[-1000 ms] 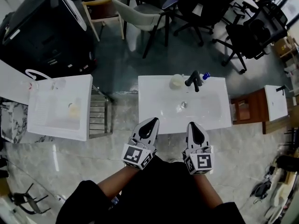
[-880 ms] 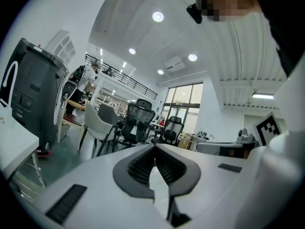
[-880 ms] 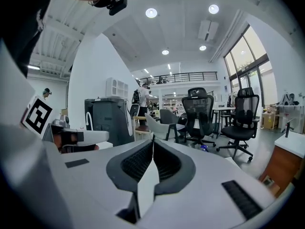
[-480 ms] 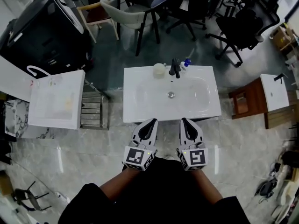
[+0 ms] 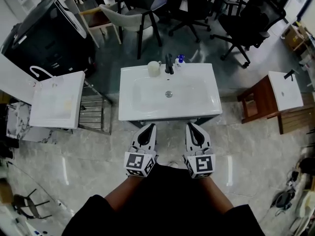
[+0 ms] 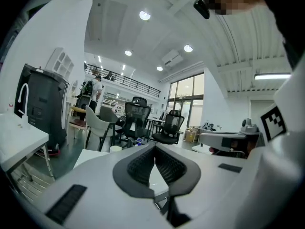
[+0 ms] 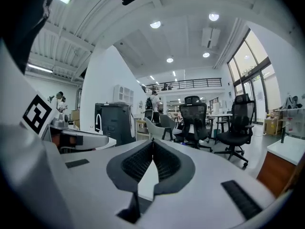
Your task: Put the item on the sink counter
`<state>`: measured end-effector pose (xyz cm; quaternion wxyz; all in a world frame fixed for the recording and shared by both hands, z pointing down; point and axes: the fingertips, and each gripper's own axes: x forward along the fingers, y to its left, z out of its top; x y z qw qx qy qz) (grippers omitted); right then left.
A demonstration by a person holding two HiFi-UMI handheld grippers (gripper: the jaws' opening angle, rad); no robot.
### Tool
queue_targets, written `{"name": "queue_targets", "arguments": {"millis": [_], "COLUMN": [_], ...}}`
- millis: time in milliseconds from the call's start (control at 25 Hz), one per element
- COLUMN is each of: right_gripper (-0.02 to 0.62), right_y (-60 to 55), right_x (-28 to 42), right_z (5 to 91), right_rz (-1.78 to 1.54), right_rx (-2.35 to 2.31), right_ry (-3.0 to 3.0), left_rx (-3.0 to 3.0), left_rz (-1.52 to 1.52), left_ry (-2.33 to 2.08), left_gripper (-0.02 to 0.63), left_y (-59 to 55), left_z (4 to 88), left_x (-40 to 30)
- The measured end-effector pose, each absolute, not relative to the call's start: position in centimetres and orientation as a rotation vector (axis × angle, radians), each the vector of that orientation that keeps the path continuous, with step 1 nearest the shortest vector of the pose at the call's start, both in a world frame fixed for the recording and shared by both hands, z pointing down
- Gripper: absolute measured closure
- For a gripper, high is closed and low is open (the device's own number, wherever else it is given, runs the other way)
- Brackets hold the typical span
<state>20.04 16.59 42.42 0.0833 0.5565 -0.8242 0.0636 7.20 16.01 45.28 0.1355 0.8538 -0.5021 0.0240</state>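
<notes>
**Both grippers shut and empty in front of the sink counter**

The left gripper (image 5: 149, 127) has its two jaws pressed together, and nothing is between them; its own view (image 6: 155, 148) shows the ribbed dark pads meeting along one line. The right gripper (image 5: 191, 126) is the same: jaws together, nothing held (image 7: 152, 144). The two grippers are side by side, near each other, both pointing toward the front edge of the sink counter (image 5: 130, 109), just short of it and not touching it.

The sink counter is a white unit with a shallow basin. At its back edge stand a pale cup (image 5: 154, 68), a black faucet (image 5: 170, 64) just to the right of the cup, and a small bottle with a blue cap (image 5: 180, 59) beside the faucet. Which thing is the task's item I cannot tell; neither gripper carries one.

To the left, well apart, is a second white sink (image 5: 54, 102) with a slatted metal rack (image 5: 93, 113) at its side. Behind it stands a big black cabinet (image 5: 47, 38). Behind the counter are a pale chair (image 5: 125, 14) and black office chairs (image 5: 246, 26). To the right is a wooden stand (image 5: 256, 104) with a small white basin (image 5: 284, 88). The floor (image 5: 74, 166) is glossy grey marble.
</notes>
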Motion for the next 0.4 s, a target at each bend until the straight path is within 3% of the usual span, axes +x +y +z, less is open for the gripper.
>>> {"name": "queue_targets", "arguments": {"millis": [400], "right_gripper": [0.565], "right_y": [22.1], "right_x": [24.6], "right_z": [43.0], "right_rz": [0.188], "right_rx": [1.745], "right_ry": [-2.454], "left_rx": [2.486], "left_rz": [0.090], "left_ry": [-1.486], "left_gripper": [0.589], "left_y": [21.5], "left_z": [45.0], "left_x": [9.5]}}
